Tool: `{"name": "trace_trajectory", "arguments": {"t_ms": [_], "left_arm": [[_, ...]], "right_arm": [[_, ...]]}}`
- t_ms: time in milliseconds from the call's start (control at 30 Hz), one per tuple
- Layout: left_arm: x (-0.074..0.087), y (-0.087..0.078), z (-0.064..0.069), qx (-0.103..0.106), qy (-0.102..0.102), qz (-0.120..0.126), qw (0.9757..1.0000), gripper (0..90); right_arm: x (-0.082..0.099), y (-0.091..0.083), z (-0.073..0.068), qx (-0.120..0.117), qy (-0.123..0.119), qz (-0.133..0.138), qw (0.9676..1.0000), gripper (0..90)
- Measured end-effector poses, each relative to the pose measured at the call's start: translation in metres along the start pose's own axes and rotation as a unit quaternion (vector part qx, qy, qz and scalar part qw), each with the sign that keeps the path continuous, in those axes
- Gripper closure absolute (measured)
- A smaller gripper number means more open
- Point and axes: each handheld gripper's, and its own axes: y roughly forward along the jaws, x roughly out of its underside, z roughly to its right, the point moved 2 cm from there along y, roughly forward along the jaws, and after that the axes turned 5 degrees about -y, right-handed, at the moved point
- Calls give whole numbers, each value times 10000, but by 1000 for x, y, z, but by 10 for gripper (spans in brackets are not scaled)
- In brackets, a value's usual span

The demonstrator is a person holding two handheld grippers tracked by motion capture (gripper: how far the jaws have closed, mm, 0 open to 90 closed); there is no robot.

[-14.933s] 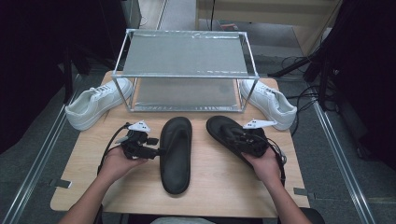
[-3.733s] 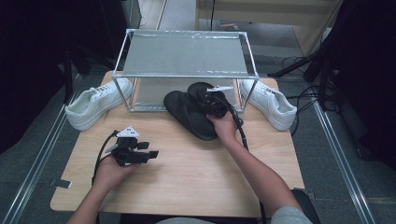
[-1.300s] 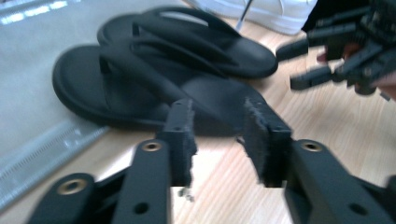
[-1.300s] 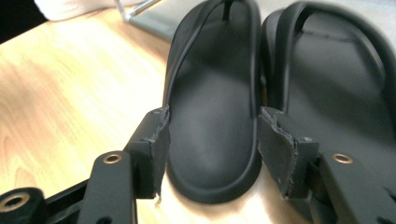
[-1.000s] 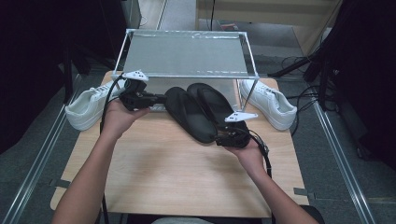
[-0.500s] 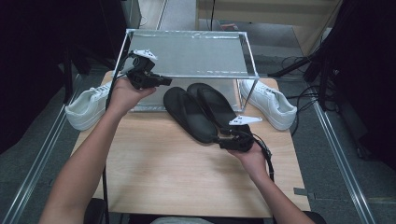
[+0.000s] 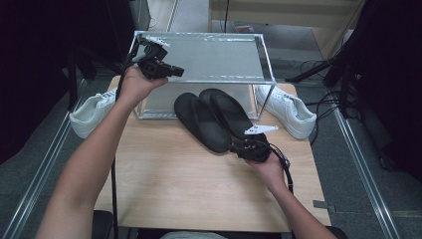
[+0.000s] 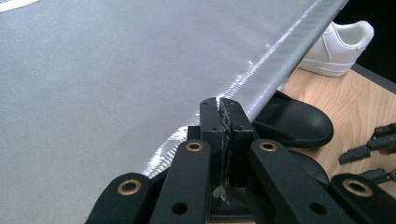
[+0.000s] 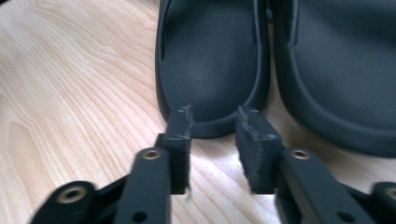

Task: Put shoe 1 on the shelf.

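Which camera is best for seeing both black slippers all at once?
The high view: both black slippers lie whole, side by side, toes under the metal rack. The right gripper view shows just their heel ends, near the right gripper. The left gripper view shows one rounded end beyond the rack's edge.

It looks like a lab or test room: a wooden table (image 7: pixel 199 184) on grey floor, black cables (image 7: pixel 318 67) at upper right, dark curtains around.
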Motion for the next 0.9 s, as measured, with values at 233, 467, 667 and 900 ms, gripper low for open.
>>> {"name": "trace_trajectory", "arguments": {"t_ms": [233, 467, 667, 900], "left_arm": [[-4, 6, -9, -76, -31, -157, 9998, 896], [-1, 13, -11, -157, 113, -314, 9993, 896], [-1, 18, -9, -118, 175, -351, 9992, 897], [1, 20, -14, -66, 43, -262, 9996, 896]], "right_arm": [[1, -1, 5, -95, 122, 19, 9999, 869], [4, 4, 9, -163, 131, -233, 9995, 900], [4, 12, 9, -130, 14, -381, 9992, 900], [3, 23, 8, -117, 16, -418, 9991, 900]]}}
